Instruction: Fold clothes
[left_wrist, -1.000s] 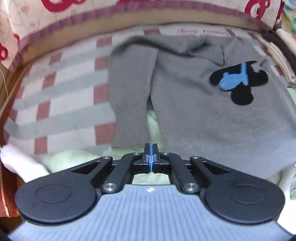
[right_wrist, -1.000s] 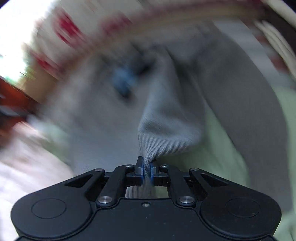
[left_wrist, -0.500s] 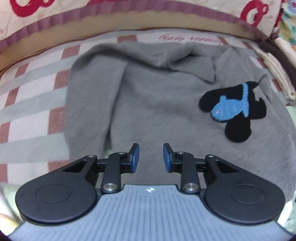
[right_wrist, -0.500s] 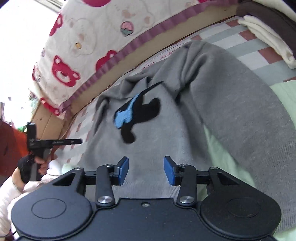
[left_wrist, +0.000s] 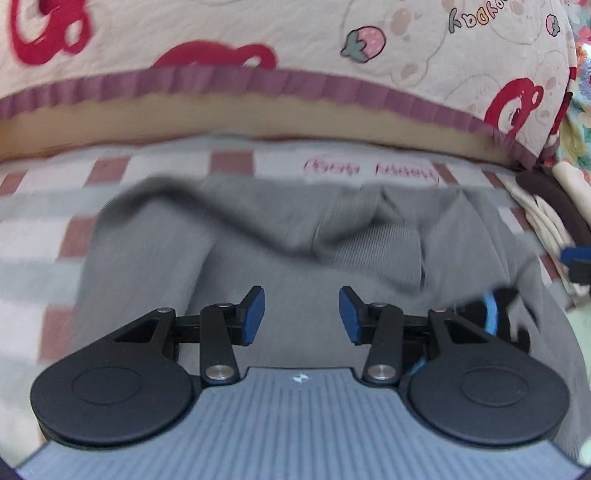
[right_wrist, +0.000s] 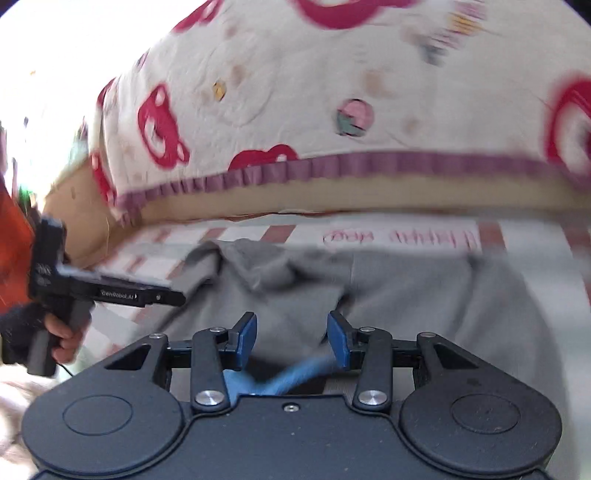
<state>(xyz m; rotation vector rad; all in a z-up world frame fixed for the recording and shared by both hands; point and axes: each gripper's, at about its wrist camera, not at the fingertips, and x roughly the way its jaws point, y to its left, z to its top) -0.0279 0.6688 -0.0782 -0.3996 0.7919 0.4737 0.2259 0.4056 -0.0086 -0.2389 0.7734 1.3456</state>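
The left tool hangs with its blue pads spread wide and nothing between them, and the right tool likewise gapes empty. Directly under and ahead of both lies the grey sweater, spread on the checked bed cover; its rumpled neck and shoulder edge sits just beyond the tips, and the black-and-blue patch lies beside the left tool's right finger and under the right tool. Farther ahead rises a bear-print quilt. From the right view, the left tool shows off to the left, held in a hand. My judgement: both are between grasps, likely lining up on the top edge; the next pinch wants both layers caught cleanly.
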